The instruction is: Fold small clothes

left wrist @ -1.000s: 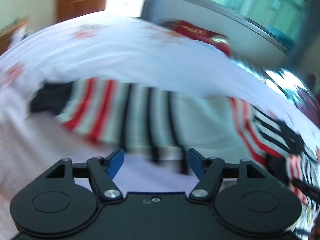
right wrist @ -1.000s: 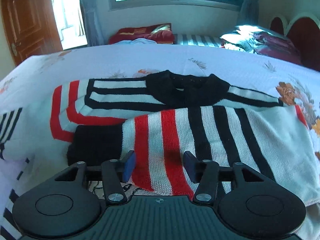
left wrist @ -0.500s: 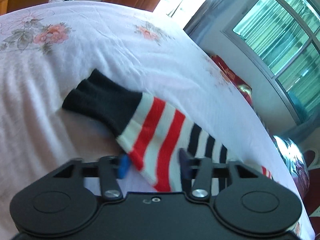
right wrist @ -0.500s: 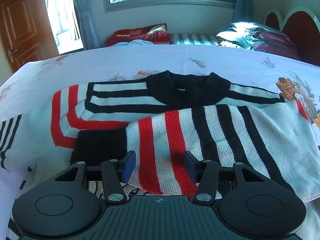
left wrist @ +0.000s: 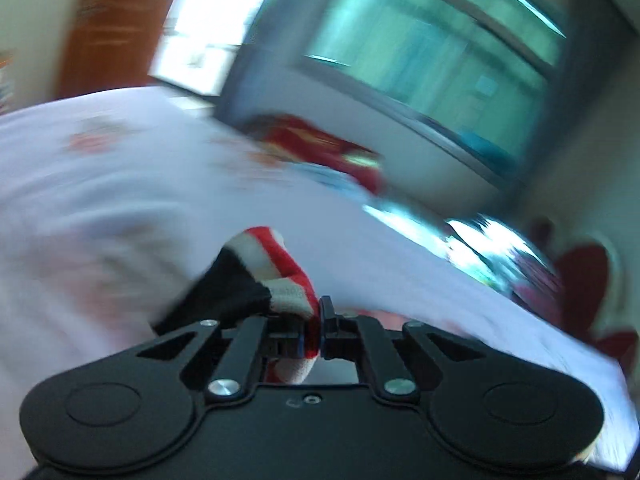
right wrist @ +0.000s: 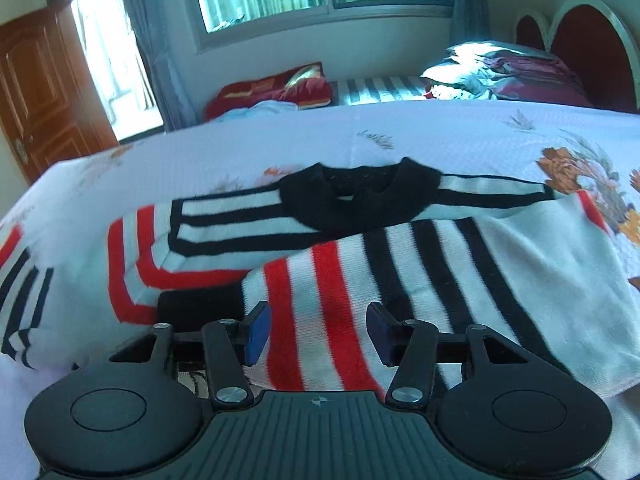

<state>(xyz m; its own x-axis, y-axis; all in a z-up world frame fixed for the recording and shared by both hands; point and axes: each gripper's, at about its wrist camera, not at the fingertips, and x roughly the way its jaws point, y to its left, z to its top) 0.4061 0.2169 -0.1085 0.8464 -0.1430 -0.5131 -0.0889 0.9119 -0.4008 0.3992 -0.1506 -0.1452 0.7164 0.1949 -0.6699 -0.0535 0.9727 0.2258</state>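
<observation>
A knitted sweater (right wrist: 520, 264) with red, white and black stripes lies flat on the bed (right wrist: 440, 140), its black collar (right wrist: 360, 196) at the far side. One sleeve (right wrist: 332, 280) is folded across the body, black cuff (right wrist: 196, 308) to the left. My right gripper (right wrist: 318, 332) hovers open just above that folded sleeve, pads apart. In the blurred left wrist view my left gripper (left wrist: 316, 320) is shut on the other sleeve (left wrist: 276, 256) near its black cuff (left wrist: 228, 292), which is bunched and raised off the sheet (left wrist: 100, 200).
A red pillow (right wrist: 272, 88) and a pile of dark bedding (right wrist: 500, 68) lie at the far side of the bed, under the window. A red padded headboard (right wrist: 580, 40) stands at the right, a wooden door (right wrist: 40, 92) at the left.
My left gripper has closed on the striped sleeve near its cuff and lifted it from the sheet, its view swinging up. The right gripper has hardly moved.
</observation>
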